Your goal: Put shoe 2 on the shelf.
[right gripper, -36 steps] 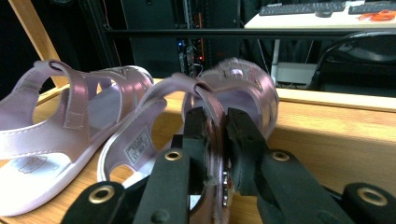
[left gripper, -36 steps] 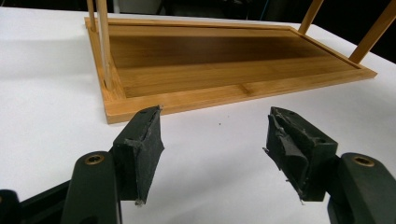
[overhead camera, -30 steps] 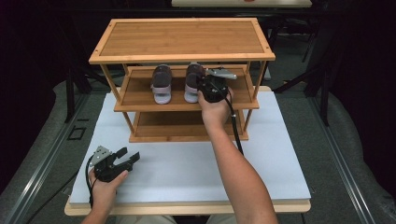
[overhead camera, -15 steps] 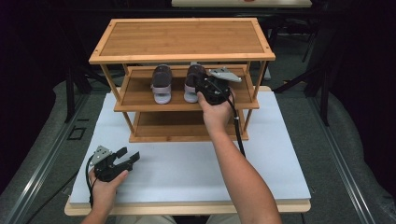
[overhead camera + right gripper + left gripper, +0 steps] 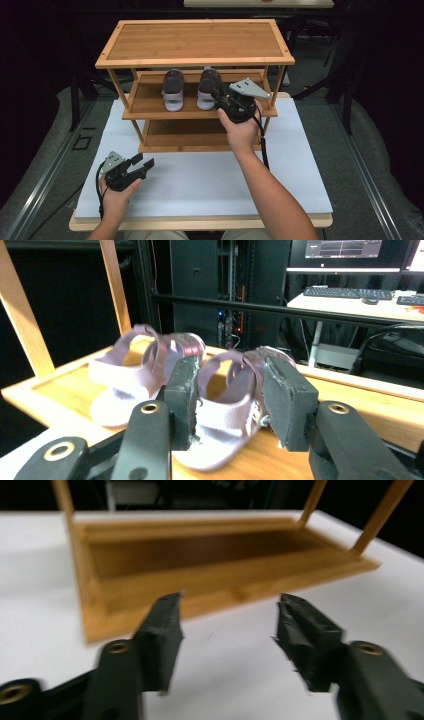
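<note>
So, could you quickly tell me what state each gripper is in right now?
Left gripper: open, empty, jaws just closing somewhat.
Right gripper: open, jaws just opening, either side of the right sandal on the middle shelf.

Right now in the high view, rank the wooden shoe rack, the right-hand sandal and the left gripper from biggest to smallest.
1. wooden shoe rack, by far the largest.
2. left gripper.
3. right-hand sandal.
The last two look close, and the gripper sits nearer the camera, so their order is unsure.
</note>
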Demonstrator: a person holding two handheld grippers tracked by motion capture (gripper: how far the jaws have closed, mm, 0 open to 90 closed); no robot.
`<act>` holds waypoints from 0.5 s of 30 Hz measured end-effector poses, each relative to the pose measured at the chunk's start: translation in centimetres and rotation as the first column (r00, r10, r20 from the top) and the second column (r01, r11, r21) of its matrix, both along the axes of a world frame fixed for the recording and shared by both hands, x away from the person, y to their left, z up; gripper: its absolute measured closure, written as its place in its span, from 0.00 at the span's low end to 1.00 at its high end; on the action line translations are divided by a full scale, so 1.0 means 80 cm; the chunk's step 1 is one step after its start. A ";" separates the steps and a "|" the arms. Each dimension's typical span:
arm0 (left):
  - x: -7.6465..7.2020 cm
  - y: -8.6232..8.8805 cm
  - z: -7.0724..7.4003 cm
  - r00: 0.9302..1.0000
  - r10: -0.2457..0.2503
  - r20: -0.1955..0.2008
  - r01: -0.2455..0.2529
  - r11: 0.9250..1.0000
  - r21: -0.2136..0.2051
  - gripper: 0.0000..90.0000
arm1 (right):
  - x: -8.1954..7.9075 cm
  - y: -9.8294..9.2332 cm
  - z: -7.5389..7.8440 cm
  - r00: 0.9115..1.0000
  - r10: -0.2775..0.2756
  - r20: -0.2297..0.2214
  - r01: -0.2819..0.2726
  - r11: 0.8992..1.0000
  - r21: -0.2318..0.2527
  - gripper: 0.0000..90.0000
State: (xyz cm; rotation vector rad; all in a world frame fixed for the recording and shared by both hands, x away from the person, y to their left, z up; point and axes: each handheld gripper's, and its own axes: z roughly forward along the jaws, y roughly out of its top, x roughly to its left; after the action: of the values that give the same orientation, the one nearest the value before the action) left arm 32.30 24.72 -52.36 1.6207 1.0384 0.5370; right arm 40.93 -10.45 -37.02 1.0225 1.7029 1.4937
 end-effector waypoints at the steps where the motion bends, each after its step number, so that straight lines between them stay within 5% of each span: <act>1: 0.002 -0.002 0.006 1.000 0.000 0.009 0.000 1.000 0.001 0.52 | -0.003 -0.002 -0.001 1.000 0.001 -0.002 -0.001 1.000 -0.012 0.64; 7: 0.035 -0.011 0.055 0.998 0.010 0.064 -0.006 0.999 -0.054 0.54 | -0.007 -0.009 -0.008 1.000 0.003 -0.017 -0.004 0.998 -0.066 0.61; 15: 0.069 -0.017 0.111 0.988 0.065 0.138 -0.060 0.997 -0.039 0.64 | 0.002 -0.019 -0.022 0.997 -0.033 -0.074 0.027 0.997 -0.075 0.58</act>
State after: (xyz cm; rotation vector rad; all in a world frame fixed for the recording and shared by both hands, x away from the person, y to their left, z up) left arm 37.83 23.33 -43.44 1.5017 0.9915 0.6612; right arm 41.07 -11.97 -38.80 1.0725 1.7741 1.3786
